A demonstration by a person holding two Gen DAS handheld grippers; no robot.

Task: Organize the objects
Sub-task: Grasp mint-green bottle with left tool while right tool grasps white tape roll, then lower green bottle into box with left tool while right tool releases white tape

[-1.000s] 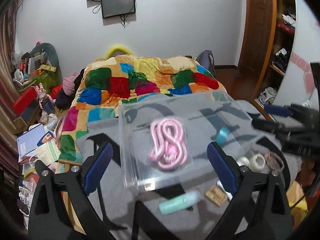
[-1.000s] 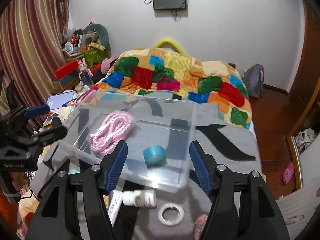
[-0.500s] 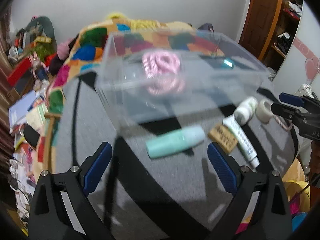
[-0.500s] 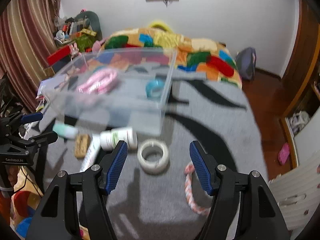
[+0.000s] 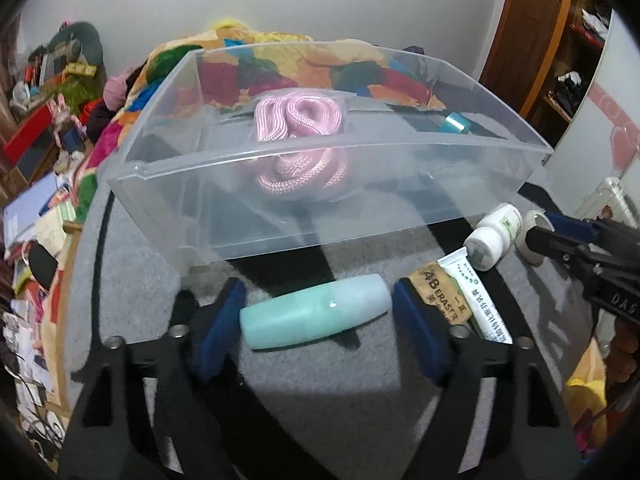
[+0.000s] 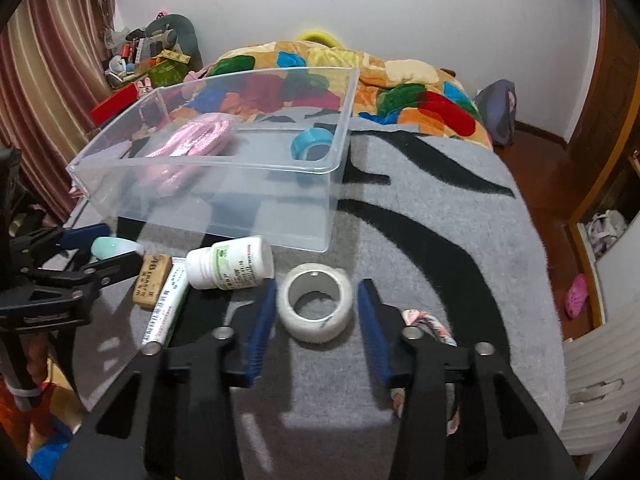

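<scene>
A clear plastic bin [image 5: 280, 216] [image 6: 224, 204] stands on the grey patterned cloth, holding a pink rope coil [image 5: 298, 118] [image 6: 192, 140] and a blue tape roll [image 5: 454, 123] [image 6: 312, 144]. My left gripper [image 5: 318, 316] is open, its fingers on either side of a mint green tube [image 5: 316, 322] lying in front of the bin. My right gripper [image 6: 316, 320] is open, its fingers on either side of a white tape roll [image 6: 316, 306]. A white pill bottle [image 6: 230, 264] [image 5: 494, 236], a toothpaste-like tube [image 6: 166, 308] [image 5: 476, 300] and a brown eraser [image 6: 150, 280] [image 5: 440, 294] lie between them.
A braided bracelet [image 6: 428, 320] lies behind my right gripper's right finger. The cloth's right edge [image 6: 552, 320] drops to a wooden floor. A bed with a colourful quilt [image 6: 400, 80] lies beyond the bin. Clutter [image 5: 36, 216] fills the left side.
Both grippers have lowered and moved forward toward the cloth. The left one now straddles the green tube and the right one straddles the white tape roll; both jaws have narrowed.
</scene>
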